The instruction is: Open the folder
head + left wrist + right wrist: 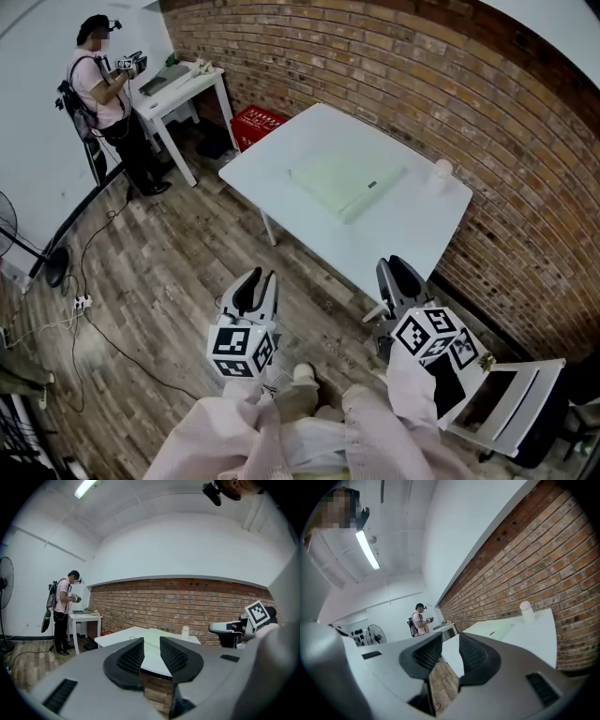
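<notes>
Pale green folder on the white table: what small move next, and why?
The pale green flat folder lies shut on the white table; the left tongs and right tongs hang open, empty, short of its edge. So probably carry both forward over that edge first.

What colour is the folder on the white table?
The folder is pale green, clearest in the head view.

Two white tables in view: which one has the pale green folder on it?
The large square white table beside the brick wall: the pale green folder lies flat on it. The smaller white table stands farther off, by a standing person.
</notes>
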### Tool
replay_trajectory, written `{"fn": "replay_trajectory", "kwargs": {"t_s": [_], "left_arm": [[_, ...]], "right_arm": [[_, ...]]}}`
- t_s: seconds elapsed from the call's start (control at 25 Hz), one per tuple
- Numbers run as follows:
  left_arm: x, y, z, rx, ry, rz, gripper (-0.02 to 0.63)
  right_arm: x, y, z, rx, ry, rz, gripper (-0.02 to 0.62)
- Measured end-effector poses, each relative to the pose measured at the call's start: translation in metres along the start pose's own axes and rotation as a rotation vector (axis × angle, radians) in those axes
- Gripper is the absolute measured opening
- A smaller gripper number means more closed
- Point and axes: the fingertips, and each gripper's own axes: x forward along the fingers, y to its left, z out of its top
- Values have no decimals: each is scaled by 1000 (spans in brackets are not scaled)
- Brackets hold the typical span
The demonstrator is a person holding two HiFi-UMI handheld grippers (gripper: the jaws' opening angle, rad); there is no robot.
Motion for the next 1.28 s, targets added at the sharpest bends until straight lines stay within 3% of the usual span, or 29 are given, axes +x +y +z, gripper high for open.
{"fn": "replay_trajectory", "kwargs": {"t_s": [0.76,1.28], "left_arm": [[90,32,-13,-2,61,-102,95],[199,61,-14,-7,128,-144,94]], "right_arm": [[69,-42,-17,48,22,-111,92],[149,-99,-26,127,69,-186,92]]}}
